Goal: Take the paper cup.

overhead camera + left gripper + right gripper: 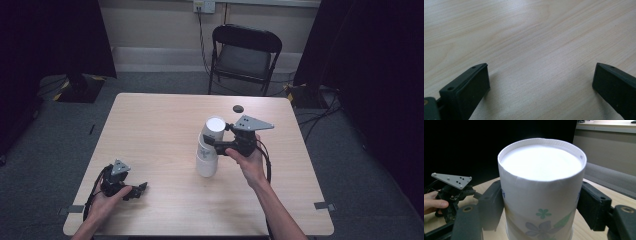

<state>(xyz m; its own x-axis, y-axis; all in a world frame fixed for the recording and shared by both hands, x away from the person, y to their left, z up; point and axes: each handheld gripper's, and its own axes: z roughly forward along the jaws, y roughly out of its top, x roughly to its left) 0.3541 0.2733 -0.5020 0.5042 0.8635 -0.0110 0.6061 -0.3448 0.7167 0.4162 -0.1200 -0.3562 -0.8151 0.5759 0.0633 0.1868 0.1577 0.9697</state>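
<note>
While clamping the top paper cup [215, 128] with the right gripper [223, 143], still working mid-stack: holding the inverted cup at table centre, sitting on the white cup stack [206, 161], slightly tilted against the cups under it. Pressing both jaws onto the cup wall [541, 202] in the right gripper view, pads flush on either side, floral print facing the camera, closed base pointing up. Judging from that: either seating this cup or pulling it off, cannot tell which from these pictures. Resting the left gripper [136, 190] near the front-left table [155, 125] corner, well apart from the stack, jaws spread wide over bare wood [536, 50] in the left gripper view, gripping nothing. Leaving a small dark disc [238, 108] near the far edge, untouched, purpose unclear. Reading progress as partway: grasp secured, stack standing upright, no loose cups lying about. Remaining, as a guess: finishing the seat or lift, releasing, possibly steadying the stack base with the idle left gripper, since the tilt at the top looks like a tipping risk.
</note>
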